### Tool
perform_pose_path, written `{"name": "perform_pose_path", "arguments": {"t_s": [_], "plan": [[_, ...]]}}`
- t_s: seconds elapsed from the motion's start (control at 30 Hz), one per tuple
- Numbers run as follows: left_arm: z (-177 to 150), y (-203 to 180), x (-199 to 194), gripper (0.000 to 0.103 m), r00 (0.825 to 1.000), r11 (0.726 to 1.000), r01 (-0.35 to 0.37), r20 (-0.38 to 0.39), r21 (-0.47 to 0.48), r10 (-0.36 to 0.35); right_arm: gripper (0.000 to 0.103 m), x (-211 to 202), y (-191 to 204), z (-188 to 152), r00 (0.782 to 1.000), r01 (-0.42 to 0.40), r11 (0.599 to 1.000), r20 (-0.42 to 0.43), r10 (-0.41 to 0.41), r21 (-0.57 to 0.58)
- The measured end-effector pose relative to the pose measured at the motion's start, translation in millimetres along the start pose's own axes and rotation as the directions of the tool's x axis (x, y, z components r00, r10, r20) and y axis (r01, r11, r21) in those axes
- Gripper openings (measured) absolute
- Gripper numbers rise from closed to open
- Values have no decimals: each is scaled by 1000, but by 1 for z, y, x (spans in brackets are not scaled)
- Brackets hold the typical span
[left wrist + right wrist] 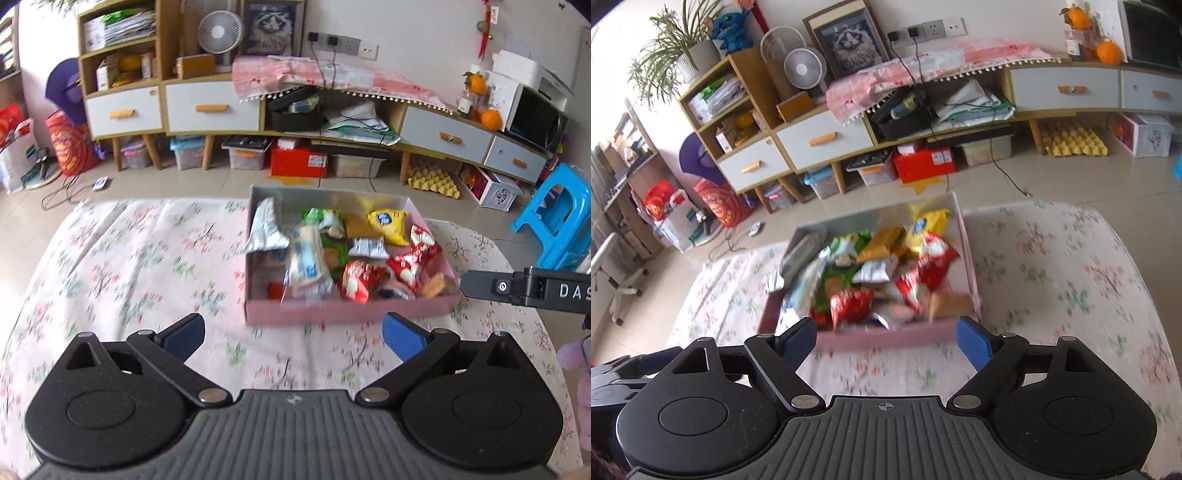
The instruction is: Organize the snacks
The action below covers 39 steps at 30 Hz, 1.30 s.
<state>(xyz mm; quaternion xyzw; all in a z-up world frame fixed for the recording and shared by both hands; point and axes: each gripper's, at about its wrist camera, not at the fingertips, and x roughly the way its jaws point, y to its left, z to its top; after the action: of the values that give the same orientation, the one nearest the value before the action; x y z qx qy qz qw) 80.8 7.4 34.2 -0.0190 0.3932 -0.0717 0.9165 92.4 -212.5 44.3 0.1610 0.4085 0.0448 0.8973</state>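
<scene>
A pink box point(347, 313) point(886, 336) sits on the floral tablecloth, filled with several snack packs: red bags point(356, 282) point(849, 304), a yellow bag point(388, 225) point(929, 225), green packs point(325, 218) point(849, 242), a silver pack point(266, 227) and a blue-white biscuit pack point(306, 266). My left gripper point(293, 332) hangs open just in front of the box's near wall, nothing between its blue pads point(400, 336). My right gripper point(886, 338) is open too, its pads point(973, 341) flanking the near wall without touching. The right gripper's black body point(524, 290) shows at the left view's right edge.
The floral tablecloth point(147, 266) point(1052, 277) spreads wide on both sides of the box. Beyond the table edge stand a long sideboard point(207, 107) with storage boxes underneath, a blue plastic stool point(557, 221) at right and a white chair point(613, 273) at left.
</scene>
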Motion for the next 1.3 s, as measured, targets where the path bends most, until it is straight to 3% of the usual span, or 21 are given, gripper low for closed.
{"name": "perform_pose_path", "arguments": {"t_s": [0.5, 0.73, 0.93, 1.3], "plan": [[-47, 7, -21, 103, 996, 996, -84, -40, -16, 84, 95, -33, 18, -65, 995, 92, 993, -40, -95, -67], [-53, 8, -25, 103, 991, 990, -135, -28, -28, 134, 95, -32, 22, -74, 988, 146, 985, -31, -150, -87], [-57, 5, -23, 103, 990, 991, -135, -34, -21, 134, 95, -34, 35, -81, 974, 228, 956, 49, -223, -182], [-61, 1, -25, 103, 990, 991, -137, -42, -3, 137, 95, -38, 38, -83, 970, 242, 950, 70, -232, -199]]}}
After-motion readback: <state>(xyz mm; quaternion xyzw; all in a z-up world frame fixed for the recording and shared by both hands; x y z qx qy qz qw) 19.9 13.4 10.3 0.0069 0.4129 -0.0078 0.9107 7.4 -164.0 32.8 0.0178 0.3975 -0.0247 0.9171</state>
